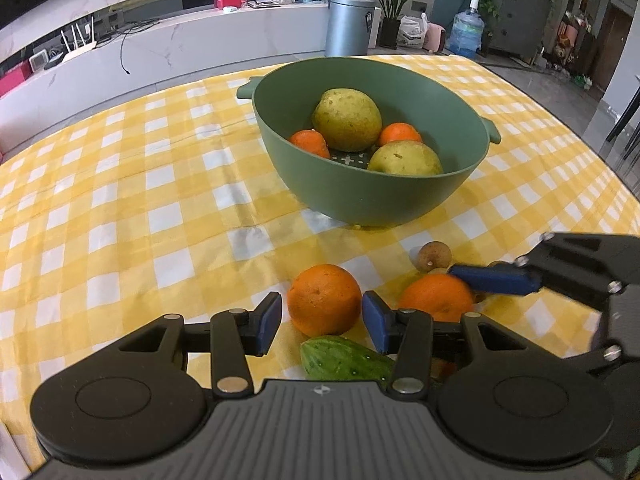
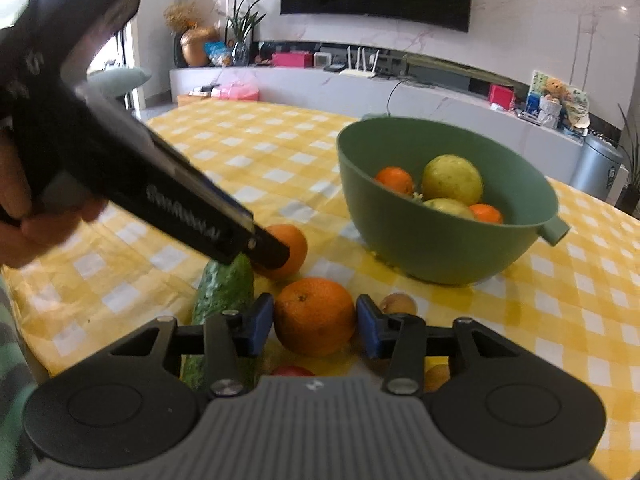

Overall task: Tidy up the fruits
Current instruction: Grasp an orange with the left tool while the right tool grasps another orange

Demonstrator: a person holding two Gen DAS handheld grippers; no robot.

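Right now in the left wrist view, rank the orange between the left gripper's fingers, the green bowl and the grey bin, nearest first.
1. Orange, between the left gripper fingers.
2. Green bowl, mid-table beyond.
3. Grey bin, off the table, behind.

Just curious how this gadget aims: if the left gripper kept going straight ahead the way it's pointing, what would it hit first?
Most likely the orange, which sits between the open fingers of the left gripper. The green bowl lies further along the same line.
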